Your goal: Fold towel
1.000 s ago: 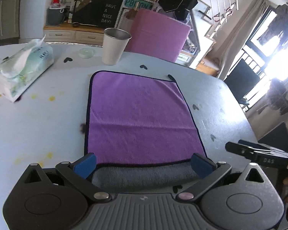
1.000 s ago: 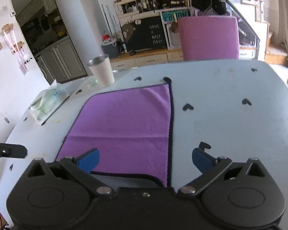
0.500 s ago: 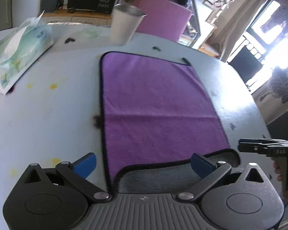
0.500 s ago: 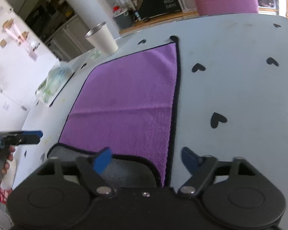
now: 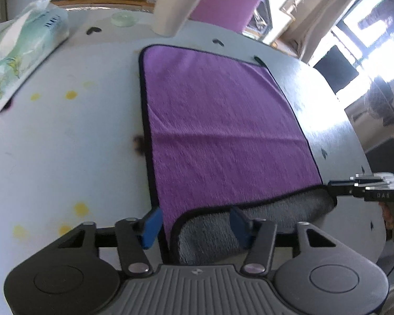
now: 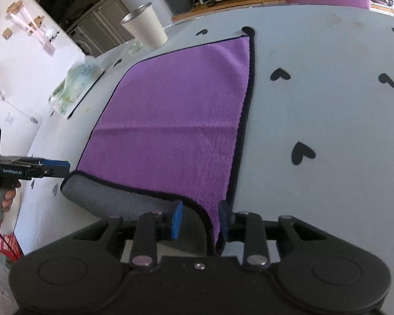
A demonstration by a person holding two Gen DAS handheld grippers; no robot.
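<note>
Towel [image 5: 218,120] is lying flat on the table [image 5: 65,157], purple side up, w/ its near edge curling over so the grey underside is showing in a low roll betw. the two grippers. Left gripper [image 5: 194,225] is sitting at the near-left corner, jaws still a bit spread w/ the corner's black hem lying betw. them; cannot tell from the left view whether the pads are actually touching cloth. Right gripper [image 6: 200,219] is at the near-right corner, jaws drawn close around the hem and purple edge, prob. pinching it, though a sliver of gap is hard to rule out. Judging by this, the first fold is only starting: corners are being taken, far edge isn't reached yet. Risks from here: if the left side is lifting before its jaws are closing fully, that corner is slipping out and the fold is going skew, one side dragging. Uneven lift betw. hands is twisting the roll and leaving the hems misaligned at the far edge. Grabbing both layers of the curled part is bunching the cloth instead of peeling one ply. Cup [image 5: 174,5] is standing just past the far edge and the tissue pack [image 5: 18,52] is off to the far left; carrying the edge too far fwd is risking a knock on the cup. Soft, limp cloth, so it's sagging betw. the grippers unless kept taut.
</note>
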